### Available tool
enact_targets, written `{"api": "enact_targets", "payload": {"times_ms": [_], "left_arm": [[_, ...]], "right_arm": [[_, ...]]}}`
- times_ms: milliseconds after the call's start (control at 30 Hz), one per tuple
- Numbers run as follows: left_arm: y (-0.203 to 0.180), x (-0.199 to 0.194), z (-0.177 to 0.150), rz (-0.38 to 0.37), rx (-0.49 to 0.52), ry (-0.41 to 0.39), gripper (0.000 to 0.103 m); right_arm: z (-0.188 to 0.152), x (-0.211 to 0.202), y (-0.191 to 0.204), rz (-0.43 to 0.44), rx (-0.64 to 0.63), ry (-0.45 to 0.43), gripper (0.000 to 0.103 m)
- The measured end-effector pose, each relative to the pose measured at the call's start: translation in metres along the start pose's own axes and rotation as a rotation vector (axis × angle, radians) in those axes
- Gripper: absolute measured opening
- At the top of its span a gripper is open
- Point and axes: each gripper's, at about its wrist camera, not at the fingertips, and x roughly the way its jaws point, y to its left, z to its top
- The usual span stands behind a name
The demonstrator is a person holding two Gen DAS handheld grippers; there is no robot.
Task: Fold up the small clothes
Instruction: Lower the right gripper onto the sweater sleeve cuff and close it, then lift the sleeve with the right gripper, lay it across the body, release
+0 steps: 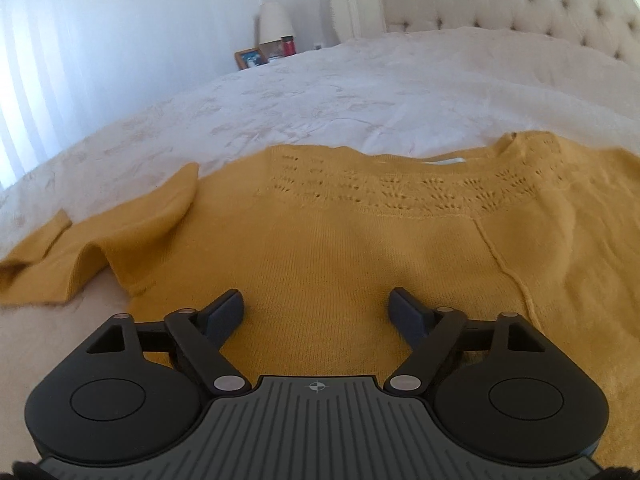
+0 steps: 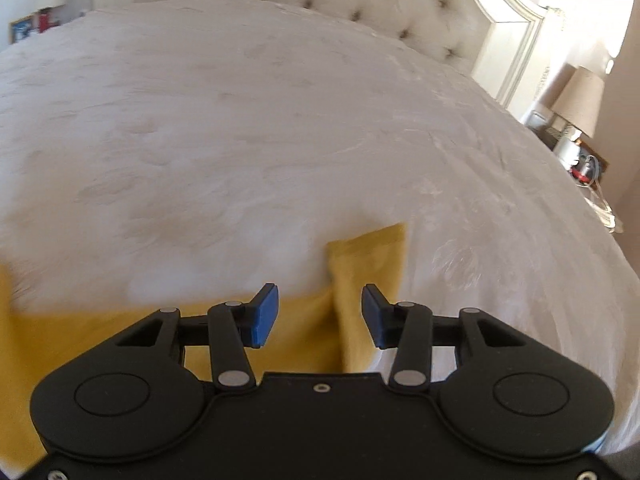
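Observation:
A mustard-yellow knit sweater (image 1: 352,248) lies spread flat on the white bedspread (image 1: 360,92), neckline toward the headboard. One sleeve (image 1: 92,252) trails off to the left, its cuff bent over. My left gripper (image 1: 318,308) hovers open over the sweater's body, nothing between its pads. In the right wrist view, the other sleeve (image 2: 368,272) reaches up onto the bedspread (image 2: 240,120), and more yellow knit shows at the lower left. My right gripper (image 2: 320,316) stands open above that sleeve; the cloth shows in the gap below, and the pads do not press on it.
A tufted cream headboard (image 1: 520,0) stands at the far end of the bed. A lamp (image 1: 274,22) and a framed picture (image 1: 250,58) stand beside the bed on the left. Another lamp (image 2: 580,100) stands on a cluttered nightstand on the right.

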Motion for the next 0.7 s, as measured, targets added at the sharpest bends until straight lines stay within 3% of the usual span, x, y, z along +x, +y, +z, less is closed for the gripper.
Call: {"api": "enact_targets", "payload": {"times_ms": [267, 300, 333, 367, 700], "left_arm": [[-0.004, 0.002, -0.002, 0.024, -0.009, -0.004, 0.086], [-0.004, 0.003, -0.002, 0.023, -0.011, -0.003, 0.086], [-0.003, 0.003, -0.002, 0.021, -0.014, -0.001, 0.087], [-0.003, 0.003, -0.002, 0.020, -0.017, 0.000, 0.087], [-0.003, 0.005, -0.002, 0.022, -0.021, 0.003, 0.089]], "right_arm": [[0.009, 0.049, 0.004, -0.095, -0.001, 0.073, 0.052], [0.007, 0.052, 0.000, -0.099, 0.007, 0.093, 0.045], [0.005, 0.053, -0.007, -0.088, 0.023, 0.113, 0.024], [0.002, 0.051, -0.013, -0.066, 0.041, 0.122, 0.013], [0.003, -0.060, -0.070, 0.167, 0.227, 0.018, 0.012]]}}
